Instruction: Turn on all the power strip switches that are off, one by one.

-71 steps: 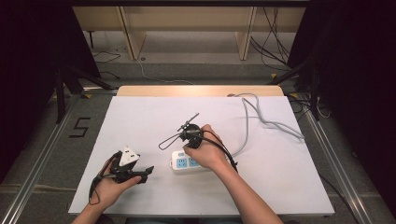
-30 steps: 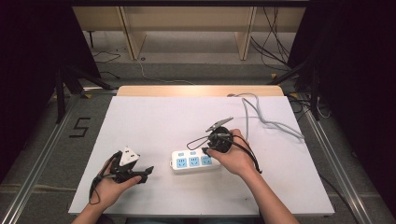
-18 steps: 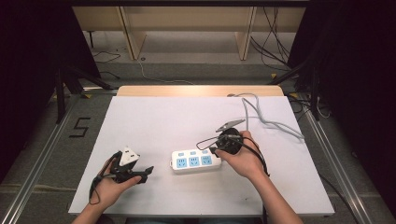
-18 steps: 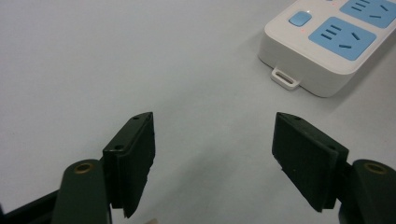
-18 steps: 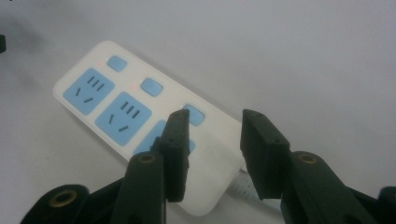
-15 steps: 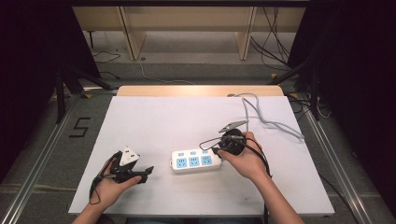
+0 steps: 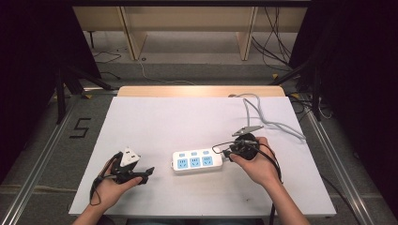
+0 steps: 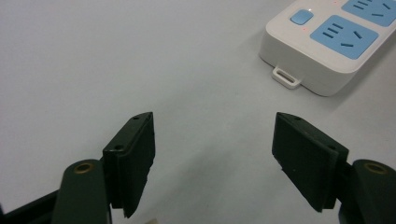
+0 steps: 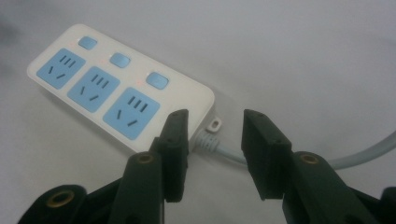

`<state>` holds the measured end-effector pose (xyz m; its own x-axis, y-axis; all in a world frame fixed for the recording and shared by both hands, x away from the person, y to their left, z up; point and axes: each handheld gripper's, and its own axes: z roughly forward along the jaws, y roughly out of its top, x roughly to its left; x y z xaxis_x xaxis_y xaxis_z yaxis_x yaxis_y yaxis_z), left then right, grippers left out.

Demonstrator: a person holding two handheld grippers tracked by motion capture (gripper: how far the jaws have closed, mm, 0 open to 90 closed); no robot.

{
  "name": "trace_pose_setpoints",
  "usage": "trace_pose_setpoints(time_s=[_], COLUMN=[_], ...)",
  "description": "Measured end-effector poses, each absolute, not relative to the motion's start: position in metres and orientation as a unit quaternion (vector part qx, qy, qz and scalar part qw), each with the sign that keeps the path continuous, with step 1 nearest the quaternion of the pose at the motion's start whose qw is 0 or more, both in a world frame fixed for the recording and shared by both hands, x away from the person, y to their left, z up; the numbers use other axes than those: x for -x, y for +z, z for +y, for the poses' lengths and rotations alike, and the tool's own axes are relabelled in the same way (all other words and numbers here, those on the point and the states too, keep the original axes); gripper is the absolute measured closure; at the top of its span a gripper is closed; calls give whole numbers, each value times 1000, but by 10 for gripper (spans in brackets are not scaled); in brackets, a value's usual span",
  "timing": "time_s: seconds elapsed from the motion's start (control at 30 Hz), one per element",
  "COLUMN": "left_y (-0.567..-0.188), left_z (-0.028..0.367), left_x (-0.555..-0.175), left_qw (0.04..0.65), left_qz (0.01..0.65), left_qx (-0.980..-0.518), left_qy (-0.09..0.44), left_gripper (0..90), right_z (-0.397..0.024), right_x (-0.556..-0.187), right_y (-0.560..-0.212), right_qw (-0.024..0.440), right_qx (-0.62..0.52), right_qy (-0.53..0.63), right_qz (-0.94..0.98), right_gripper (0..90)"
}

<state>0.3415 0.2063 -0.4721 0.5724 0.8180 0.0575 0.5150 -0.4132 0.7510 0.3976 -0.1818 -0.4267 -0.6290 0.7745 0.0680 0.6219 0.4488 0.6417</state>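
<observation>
Power strip (image 7: 197,161) lies mid-near on white surface (image 7: 187,122), long axis left-right, 3 sockets up. Right tongs (image 9: 212,140) apart, straddling its cord (image 9: 233,156) at the right end; nearer. Left tongs (image 8: 212,158) apart, empty, left of strip.

You are sitting in what is looking like a lab or recording studio: a white table (image 7: 155,117) is standing inside a metal rail frame (image 7: 35,168), black curtains (image 7: 28,51) are hanging at both sides, loose cables (image 7: 277,33) are trailing over grey carpet, and a taped "5" (image 7: 80,127) is marking the floor.
</observation>
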Motion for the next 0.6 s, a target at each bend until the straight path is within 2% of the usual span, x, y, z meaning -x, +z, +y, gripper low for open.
trace_pose_setpoints(time_s=[0.6], left_y=[-472], left_z=[206], left_x=[-341], left_qw=[353], left_qz=[411], left_qx=[-813], left_qy=[213], left_gripper=[300], right_z=[-216], right_x=[-384], right_y=[-438], right_qw=[142], right_qx=[-440], right_qy=[331], right_qz=[823], right_gripper=[543])
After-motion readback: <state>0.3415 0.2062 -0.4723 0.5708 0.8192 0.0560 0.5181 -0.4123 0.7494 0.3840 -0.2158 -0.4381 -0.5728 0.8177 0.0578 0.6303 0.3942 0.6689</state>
